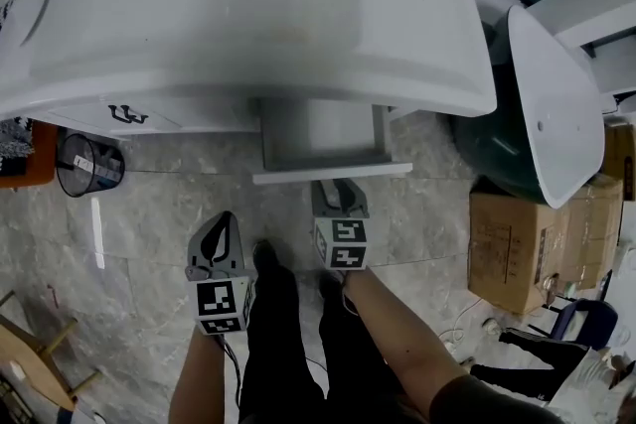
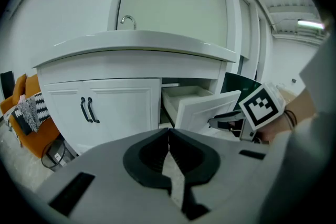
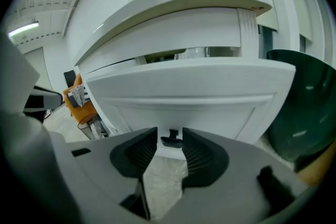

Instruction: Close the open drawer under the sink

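The white drawer (image 1: 328, 129) stands pulled out from the vanity under the sink (image 1: 248, 5); its front panel (image 1: 333, 174) faces me. My right gripper (image 1: 336, 188) is open, just in front of that panel. In the right gripper view the small dark drawer handle (image 3: 171, 140) shows in the gap of my right gripper (image 3: 169, 134), with neither pad touching it. My left gripper (image 1: 223, 219) hangs further left and nearer to me, over the floor. In its own view the left gripper (image 2: 169, 132) is shut on nothing and looks at the drawer (image 2: 202, 107) from the side.
Left of the drawer are white cupboard doors with black handles (image 2: 88, 110). A wire bin (image 1: 87, 164) and an orange seat (image 1: 25, 154) stand at the left. A dark green tub (image 1: 497, 149), a white basin (image 1: 556, 104) and a cardboard box (image 1: 512, 248) crowd the right.
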{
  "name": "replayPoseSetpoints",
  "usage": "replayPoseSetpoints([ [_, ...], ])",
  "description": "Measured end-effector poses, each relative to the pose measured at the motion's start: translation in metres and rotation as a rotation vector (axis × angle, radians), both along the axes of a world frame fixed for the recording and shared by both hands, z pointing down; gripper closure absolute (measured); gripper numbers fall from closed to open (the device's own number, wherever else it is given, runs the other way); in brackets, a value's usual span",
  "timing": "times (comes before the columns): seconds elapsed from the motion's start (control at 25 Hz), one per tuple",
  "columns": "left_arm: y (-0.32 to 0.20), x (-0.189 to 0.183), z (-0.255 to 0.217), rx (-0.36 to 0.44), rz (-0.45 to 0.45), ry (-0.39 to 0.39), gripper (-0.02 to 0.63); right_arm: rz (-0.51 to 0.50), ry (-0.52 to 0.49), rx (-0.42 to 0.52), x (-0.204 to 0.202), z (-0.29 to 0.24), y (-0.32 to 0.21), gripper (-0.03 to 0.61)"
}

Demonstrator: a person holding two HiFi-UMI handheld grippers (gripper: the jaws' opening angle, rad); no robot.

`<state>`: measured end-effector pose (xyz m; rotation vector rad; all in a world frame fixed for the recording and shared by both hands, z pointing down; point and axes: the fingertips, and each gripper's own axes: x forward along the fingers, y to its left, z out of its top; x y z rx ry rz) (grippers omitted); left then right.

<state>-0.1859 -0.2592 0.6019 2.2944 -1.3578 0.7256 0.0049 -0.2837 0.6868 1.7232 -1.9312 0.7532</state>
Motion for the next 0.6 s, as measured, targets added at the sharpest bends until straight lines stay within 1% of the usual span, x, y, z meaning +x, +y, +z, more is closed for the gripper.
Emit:
replayPoseSetpoints([
  [0.04, -0.004, -0.001, 0.002, 0.000, 0.006, -0.002, 0.600, 0.000, 0.008, 0.001, 0.001, 0.002, -0.003, 0.424],
  [0.08, -0.007, -0.002, 0.004, 0.000, 0.010, -0.003, 0.600, 0.006, 0.010, 0.005, 0.002, 0.004, -0.005, 0.443],
  [0.28, -0.013, -0.010, 0.017, -0.020, 0.014, -0.005, 0.600, 0.058, 0.010, 0.030, 0.000, 0.006, -0.008, 0.448],
  [0.48, -0.014, -0.009, 0.025, -0.031, 0.025, -0.003, 0.600, 0.068, -0.013, 0.042, -0.006, 0.008, -0.015, 0.449],
  [0.6, -0.016, -0.007, 0.027, -0.032, 0.033, -0.003, 0.600, 0.057, -0.042, 0.024, -0.014, 0.011, -0.027, 0.449],
])
